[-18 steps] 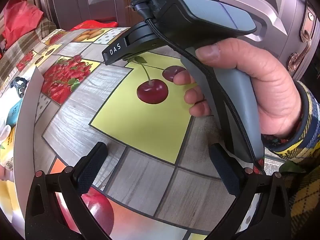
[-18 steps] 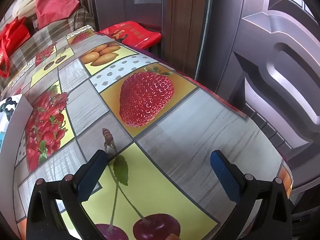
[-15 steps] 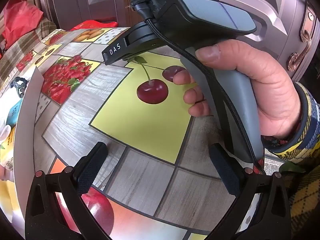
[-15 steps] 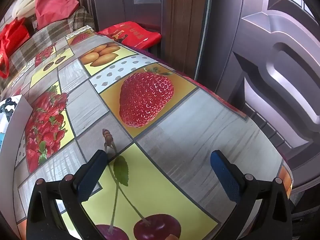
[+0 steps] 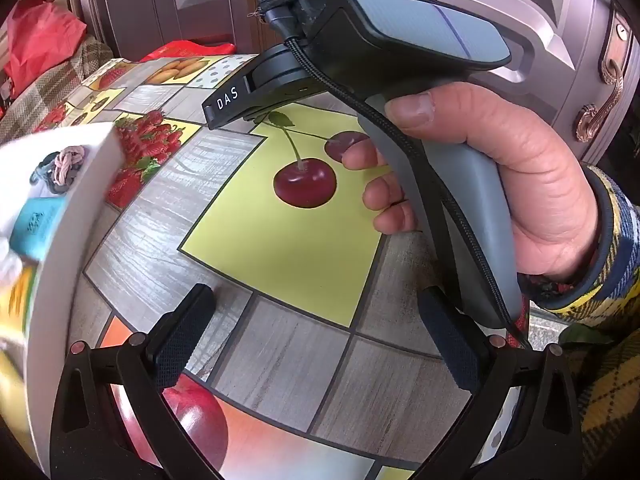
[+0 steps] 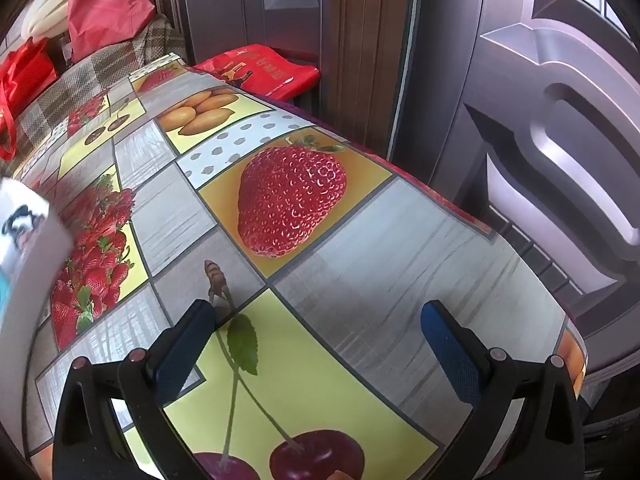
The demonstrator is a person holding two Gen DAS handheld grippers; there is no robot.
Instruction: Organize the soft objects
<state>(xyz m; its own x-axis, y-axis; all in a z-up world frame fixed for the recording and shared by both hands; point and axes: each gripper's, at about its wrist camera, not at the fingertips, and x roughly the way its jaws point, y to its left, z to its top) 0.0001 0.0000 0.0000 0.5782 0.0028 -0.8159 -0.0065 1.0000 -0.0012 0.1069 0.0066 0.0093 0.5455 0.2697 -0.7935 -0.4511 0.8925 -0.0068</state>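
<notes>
A white box stands at the left of the fruit-print tablecloth, blurred. Inside it I see a knotted pink and grey cord bundle and a teal pack; the rest of its contents are smeared. My left gripper hangs open over the cloth to the right of the box, with nothing between its fingers. A hand in a plaid sleeve grips the grey handle of the other gripper ahead of it. My right gripper is open and empty above the cherry print; the white box shows at its far left.
The table's edge curves away on the right, close to a grey panelled door. A red bag lies beyond the far edge. More red bags sit on a plaid-covered seat at the back left.
The white box has swung rightward across the cloth and now shows more of its inside, blurred by motion. Both grippers stay open and in place.
</notes>
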